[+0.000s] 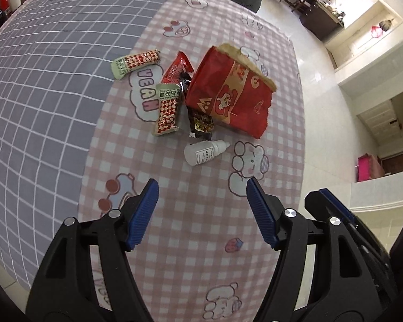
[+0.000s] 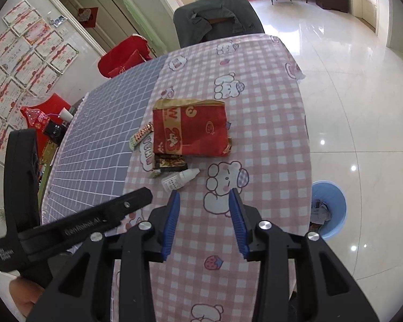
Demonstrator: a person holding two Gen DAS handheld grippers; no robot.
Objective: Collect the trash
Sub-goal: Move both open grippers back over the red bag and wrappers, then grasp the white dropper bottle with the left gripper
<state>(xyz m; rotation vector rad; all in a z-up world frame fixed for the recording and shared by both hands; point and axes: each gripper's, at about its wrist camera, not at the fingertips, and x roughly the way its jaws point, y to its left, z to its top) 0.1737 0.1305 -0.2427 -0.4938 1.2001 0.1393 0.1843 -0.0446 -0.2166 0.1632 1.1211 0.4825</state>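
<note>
A: A table under a pink checked cloth (image 1: 201, 228) with cartoon bears, glossy white tile beyond. Where is the trash?

B: Heaped mid-table around one landmark, a red paper bag (image 1: 228, 94) lying flat. A small white bottle (image 1: 204, 152) rests on its side just nearer the camera than the bag; snack wrappers (image 1: 168, 110) sit against the bag's left edge.

A: And the grippers?

B: Both released, nothing between the jaws. The left gripper (image 1: 202, 209) hovers with the bottle straight ahead of its tips; the right gripper (image 2: 204, 214) has the bottle ahead and slightly left. The left looks nearer.

A: Which way does the bottle lie?

B: Crosswise to the left gripper's fingers, cap pointing right, so the jaws would likely need a turn to span its body.

A: Any readable writing?

B: "BEAR" printed on the cloth, seen inverted. Wrapper and bottle labels are too small. A blue bin (image 2: 329, 209) stands on the floor beside the table.
</note>
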